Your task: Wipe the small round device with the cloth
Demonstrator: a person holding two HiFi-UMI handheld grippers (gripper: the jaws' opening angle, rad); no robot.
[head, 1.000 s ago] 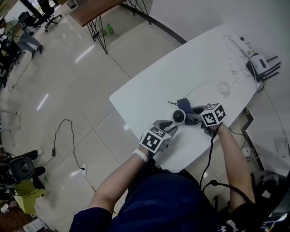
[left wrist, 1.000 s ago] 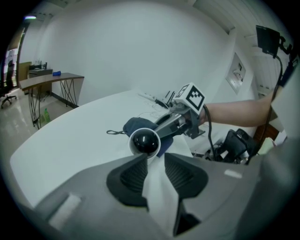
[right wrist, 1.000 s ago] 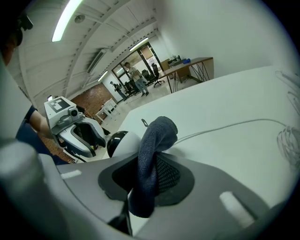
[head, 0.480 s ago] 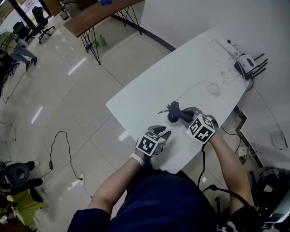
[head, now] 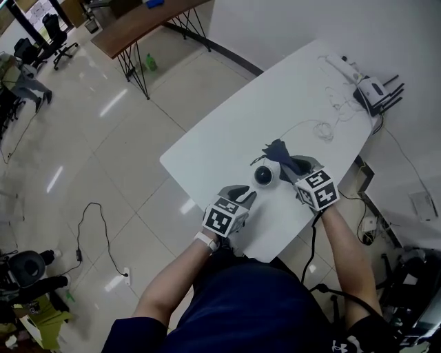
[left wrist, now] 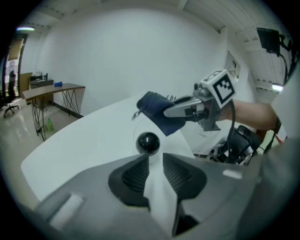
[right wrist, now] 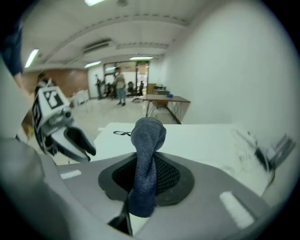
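Device (head: 264, 176) is set just ahead of the left tongs (head: 247, 195)
It is stood on the counter (head: 227, 131); those tongs, just closed narrower, are left empty; the cloth (head: 278, 151) is pinched in the right tongs (head: 293, 167) just above it

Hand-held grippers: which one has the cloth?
The right hand-held gripper: its jaws clamp the dark blue cloth. The left hand-held gripper is empty; its jaws have just been closing on nothing.

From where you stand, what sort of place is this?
Probably an open office or lab: a white table, a router with antennas, and a wooden desk and office chairs across a glossy tiled floor.
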